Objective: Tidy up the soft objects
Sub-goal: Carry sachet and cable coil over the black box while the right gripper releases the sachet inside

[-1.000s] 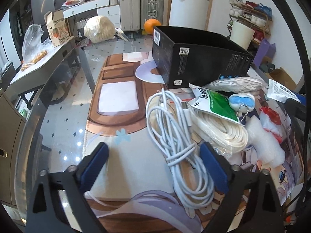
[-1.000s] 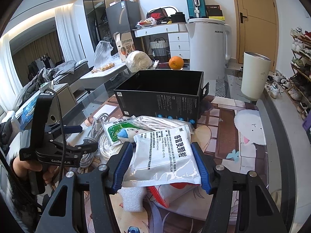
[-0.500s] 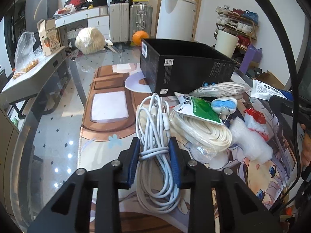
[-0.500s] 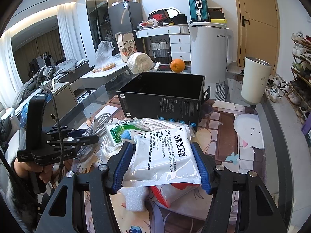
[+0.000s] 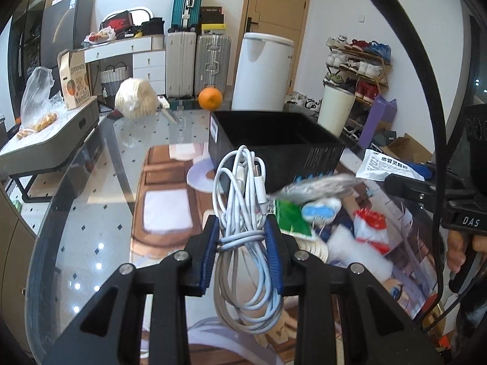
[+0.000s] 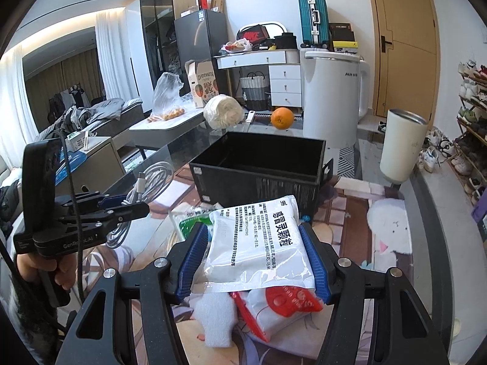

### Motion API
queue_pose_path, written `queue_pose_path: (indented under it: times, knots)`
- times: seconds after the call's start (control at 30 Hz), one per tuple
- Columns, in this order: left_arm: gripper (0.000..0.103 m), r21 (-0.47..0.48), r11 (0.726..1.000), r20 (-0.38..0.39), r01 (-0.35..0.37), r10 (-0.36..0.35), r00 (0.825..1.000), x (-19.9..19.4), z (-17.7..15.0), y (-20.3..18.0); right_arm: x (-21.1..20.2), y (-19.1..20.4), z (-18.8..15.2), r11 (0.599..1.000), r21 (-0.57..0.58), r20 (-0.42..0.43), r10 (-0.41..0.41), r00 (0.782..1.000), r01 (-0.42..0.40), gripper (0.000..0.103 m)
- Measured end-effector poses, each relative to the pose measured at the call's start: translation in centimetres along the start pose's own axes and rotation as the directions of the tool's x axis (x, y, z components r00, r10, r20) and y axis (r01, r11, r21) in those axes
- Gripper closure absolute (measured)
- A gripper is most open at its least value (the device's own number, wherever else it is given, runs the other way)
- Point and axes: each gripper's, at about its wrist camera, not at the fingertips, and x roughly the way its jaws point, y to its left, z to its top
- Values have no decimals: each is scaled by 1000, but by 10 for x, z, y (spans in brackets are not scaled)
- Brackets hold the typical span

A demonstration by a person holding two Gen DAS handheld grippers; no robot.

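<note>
My left gripper is shut on a coiled white cable and holds it above the table, short of the open black box. My right gripper is shut on a white medicine packet with black print, held above the pile in front of the box. On the table lie a green packet, a blue and white charm, a red and white pouch, white foam and a silvery bag. The left gripper with the cable shows in the right view.
An orange, a white wrapped bundle and a white tumbler stand on the glass table behind the box. A printed mat covers the table. A shoe rack and suitcases stand beyond.
My left gripper closed on the white cable and lifted it off the table toward the box. My right gripper, holding the packet, rose slightly.
</note>
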Motion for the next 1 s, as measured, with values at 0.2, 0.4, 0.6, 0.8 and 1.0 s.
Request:
queue_pose_path:
  times: [0.2, 0.4, 0.6, 0.8, 1.0]
  knots:
    - [75, -10, 1000, 36, 21, -21, 999, 3, 21, -2, -1, -3, 15, 1000, -1, 30, -18, 999, 18, 41]
    - [75, 3, 999, 60, 35, -35, 998, 11, 43, -7, 6, -12, 31, 999, 33, 63, -39, 997, 37, 41]
    - [75, 30, 999, 71, 34, -36, 997, 26, 63, -11, 19, -19, 50, 999, 33, 80, -42, 996, 40, 41]
    - [75, 48, 999, 76, 26, -29, 997, 38, 76, -11, 30, -24, 62, 999, 26, 84, -40, 996, 38, 41]
    - [75, 61, 998, 67, 24, -28, 997, 51, 84, -10, 41, -28, 70, 999, 27, 81, -38, 996, 36, 41]
